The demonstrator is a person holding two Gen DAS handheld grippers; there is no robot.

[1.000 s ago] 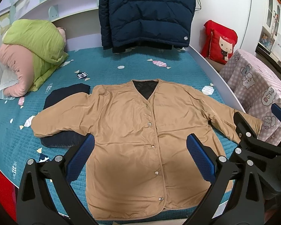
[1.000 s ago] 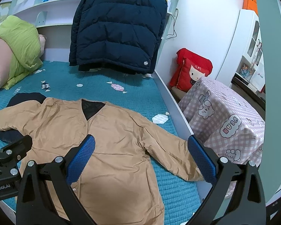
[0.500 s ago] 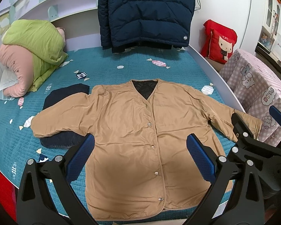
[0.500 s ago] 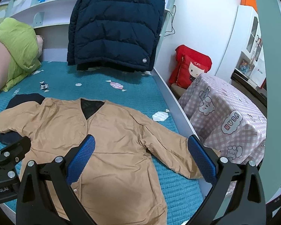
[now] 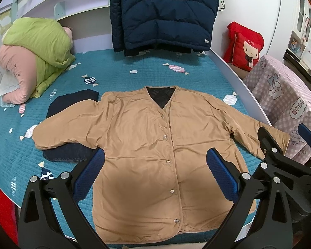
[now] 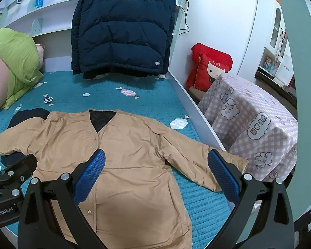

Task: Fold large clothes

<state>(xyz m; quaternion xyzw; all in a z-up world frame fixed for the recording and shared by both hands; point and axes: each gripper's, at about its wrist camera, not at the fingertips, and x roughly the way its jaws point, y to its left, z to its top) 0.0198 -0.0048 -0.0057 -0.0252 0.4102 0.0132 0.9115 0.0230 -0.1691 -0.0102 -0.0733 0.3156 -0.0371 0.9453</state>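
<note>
Left gripper (image 5: 155, 176): you hold it above the near hem, aimed along the bed; its blue pads (image 5: 88, 175) stand wide apart, gripping nothing.
Right gripper (image 6: 156, 176): you hold it raised beside the left one, over the jacket's right half; jaws spread wide and empty, touching no cloth.
Tan jacket (image 5: 155, 145): spread flat, front up and snapped closed on the teal bedspread (image 5: 134, 78), both sleeves out; one sleeve lies over a dark folded garment (image 5: 70, 103), the other reaches the bed's edge.

Left tongs (image 5: 155, 174) gape wide, empty; right tongs (image 6: 156, 173) likewise.
</note>
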